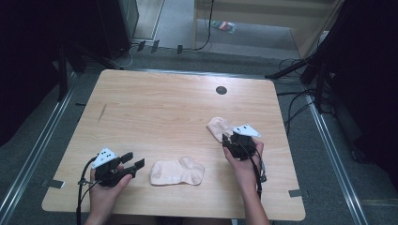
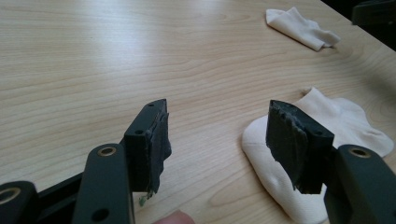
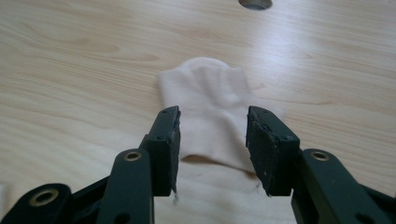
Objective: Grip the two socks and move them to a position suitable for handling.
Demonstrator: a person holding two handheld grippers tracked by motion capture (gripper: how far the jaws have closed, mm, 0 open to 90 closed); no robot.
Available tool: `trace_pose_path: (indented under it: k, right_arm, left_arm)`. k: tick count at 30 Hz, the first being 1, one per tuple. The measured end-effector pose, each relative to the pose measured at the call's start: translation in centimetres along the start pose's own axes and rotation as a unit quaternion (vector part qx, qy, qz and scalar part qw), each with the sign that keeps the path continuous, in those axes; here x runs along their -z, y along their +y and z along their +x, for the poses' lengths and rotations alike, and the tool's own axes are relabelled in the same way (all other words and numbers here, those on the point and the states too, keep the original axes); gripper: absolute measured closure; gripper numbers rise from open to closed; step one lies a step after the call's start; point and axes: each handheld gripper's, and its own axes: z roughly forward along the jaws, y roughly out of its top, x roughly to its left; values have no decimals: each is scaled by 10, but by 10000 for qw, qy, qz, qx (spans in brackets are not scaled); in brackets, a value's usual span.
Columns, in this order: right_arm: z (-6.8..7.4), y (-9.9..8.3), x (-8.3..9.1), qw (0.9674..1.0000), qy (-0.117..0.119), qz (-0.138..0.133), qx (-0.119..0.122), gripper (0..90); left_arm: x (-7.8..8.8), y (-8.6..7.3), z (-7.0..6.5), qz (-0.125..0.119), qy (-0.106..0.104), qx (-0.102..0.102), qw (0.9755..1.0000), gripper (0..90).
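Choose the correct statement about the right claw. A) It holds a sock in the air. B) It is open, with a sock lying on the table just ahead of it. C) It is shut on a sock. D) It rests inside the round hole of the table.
B: the right claw stands open, with the sock flat on the table just ahead.
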Motion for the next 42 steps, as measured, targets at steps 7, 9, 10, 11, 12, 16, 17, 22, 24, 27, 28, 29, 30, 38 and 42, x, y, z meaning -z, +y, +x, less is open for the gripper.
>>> trace_pose_path:
  k: [7,9,10,11,12,16,17,22,24,27,28,29,30,38,42]
  right_arm:
    - [-9,-1,-35,9986,-194,493,43,605]
    - [-12,-5,-43,9975,-233,673,42,793]
    - [-12,-5,-43,9975,-233,673,42,793]
    - [-12,-7,-44,9972,-281,687,88,854]
    - [-12,-8,-43,9974,-248,670,77,881]
    - [-9,-3,-34,9986,-138,484,136,896]
    - [-7,0,-30,9989,-126,425,165,898]
    - [4,20,-10,9995,104,111,269,899]
    - [9,30,-2,9995,173,-4,251,899]
    - [19,45,8,9992,282,-129,256,899]
    - [23,50,11,9990,299,-167,279,899]
    - [28,55,14,9988,335,-186,306,899]
    - [33,60,16,9985,369,-222,327,899]
    - [79,84,34,9949,864,-442,292,898]
    - [104,90,45,9900,1250,-589,274,897]
  left_arm:
    - [-4,1,-1,29,-114,-26,9999,414]
    - [-6,1,-3,68,-142,-55,9999,418]
    - [-6,1,-3,68,-142,-55,9999,419]
    - [-7,1,-3,74,-148,-42,9999,419]
    - [-7,1,-3,78,-174,-46,9998,420]
    - [-8,3,-4,93,-192,-45,9998,424]
    - [-8,3,-5,69,-218,-12,9997,424]
    - [-8,9,-13,85,-259,-68,9996,423]
    - [-10,13,-18,100,-327,-109,9994,418]
    - [-15,19,-26,142,-430,-143,9989,403]
    - [-18,22,-30,176,-441,-173,9987,393]
    - [-21,25,-33,233,-495,-178,9983,383]
    - [-26,29,-37,269,-545,-216,9979,372]
    - [-68,56,-72,569,-347,-480,9966,233]
    - [-83,59,-88,475,421,-782,9949,167]
